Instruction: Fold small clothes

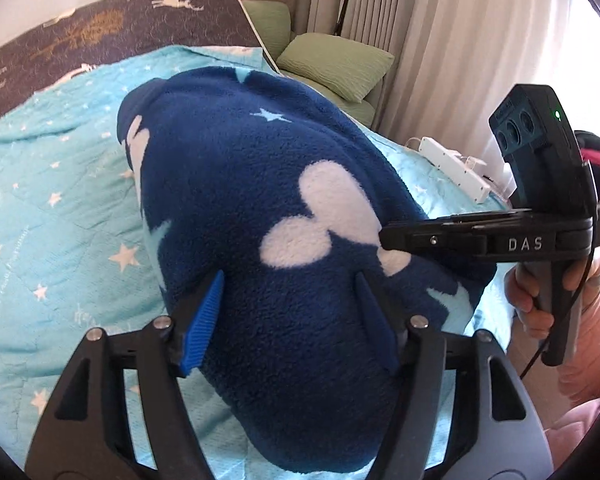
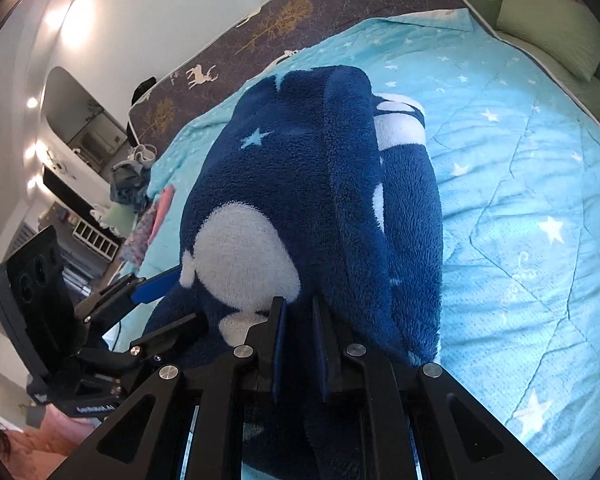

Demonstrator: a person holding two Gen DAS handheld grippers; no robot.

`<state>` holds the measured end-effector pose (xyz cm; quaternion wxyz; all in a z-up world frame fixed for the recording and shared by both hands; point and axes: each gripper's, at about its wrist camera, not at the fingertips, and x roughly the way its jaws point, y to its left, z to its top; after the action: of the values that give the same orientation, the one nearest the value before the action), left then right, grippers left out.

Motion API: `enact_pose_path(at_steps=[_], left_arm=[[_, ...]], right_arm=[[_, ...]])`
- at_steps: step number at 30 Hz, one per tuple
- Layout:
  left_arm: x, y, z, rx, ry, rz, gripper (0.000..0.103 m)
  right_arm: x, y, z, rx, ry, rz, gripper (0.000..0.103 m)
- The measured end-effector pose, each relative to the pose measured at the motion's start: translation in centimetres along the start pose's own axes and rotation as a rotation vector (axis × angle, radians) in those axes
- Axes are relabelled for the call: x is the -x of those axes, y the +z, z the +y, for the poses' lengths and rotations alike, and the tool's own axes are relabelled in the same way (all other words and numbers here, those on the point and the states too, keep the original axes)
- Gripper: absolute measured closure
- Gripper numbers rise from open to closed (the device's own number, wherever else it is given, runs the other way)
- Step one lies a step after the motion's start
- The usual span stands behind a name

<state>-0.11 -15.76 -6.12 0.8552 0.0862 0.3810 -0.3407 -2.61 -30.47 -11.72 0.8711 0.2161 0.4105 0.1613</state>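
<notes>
A navy fleece garment [image 1: 260, 184] with white mouse-head shapes and pale stars lies bunched on a light blue star quilt [image 1: 48, 208]. My left gripper [image 1: 290, 280] has its jaws wide apart around the garment's near end, fleece between the blue pads. My right gripper [image 2: 300, 304] is shut on a thick fold of the same garment [image 2: 300, 168]. In the left wrist view the right gripper [image 1: 384, 236] comes in from the right and bites the garment's edge. In the right wrist view the left gripper [image 2: 172, 284] is at the lower left, against the fleece.
A dark deer-print mattress [image 1: 100, 28] lies beyond the quilt. Green cushions [image 1: 336, 64] and curtains stand at the far right. A white power strip [image 1: 452, 168] lies on the bed's right edge. Small clothes [image 2: 148, 224] sit at the quilt's left edge.
</notes>
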Motion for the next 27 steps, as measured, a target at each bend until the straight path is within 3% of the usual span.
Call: enact_pose_path(at_steps=[6,9,12,13,18,22,25,27], left_arm=[[2.2,2.6,-0.5,0.005,0.041,-0.032,0.035],[3.0,5.5,-0.6,-0.065,0.11,-0.122,0.035],[1.6,8.0,0.3,-0.062,0.101,-0.134,0.034],[0.9,8.6,0.7,-0.048,0.103,-0.128,0.034],[-4.5,10.0,3.8,0.029,0.088,-0.036,0.033],[-9.1,8.1,5.1,-0.019,0.144,0.011,0.026],[-8.5,7.7,4.9,-0.013,0.136,-0.024,0.026],[-8.4,7.7,4.7,-0.026,0.149,-0.022,0.026]], right_arm=[[2.1,2.3,1.9,0.067,-0.03,-0.031,0.088],[3.8,5.1,3.2,0.151,-0.092,-0.127,0.081],[3.4,8.6,3.4,0.185,-0.165,-0.18,0.068],[2.8,9.8,3.1,0.179,-0.174,-0.183,0.068],[-1.6,12.9,2.1,0.137,-0.154,-0.089,0.068],[-8.2,12.7,-1.5,0.073,-0.156,0.099,0.069],[-9.1,12.2,-3.7,-0.002,-0.048,0.09,0.069],[-8.9,12.2,-3.6,0.014,-0.042,0.09,0.069]])
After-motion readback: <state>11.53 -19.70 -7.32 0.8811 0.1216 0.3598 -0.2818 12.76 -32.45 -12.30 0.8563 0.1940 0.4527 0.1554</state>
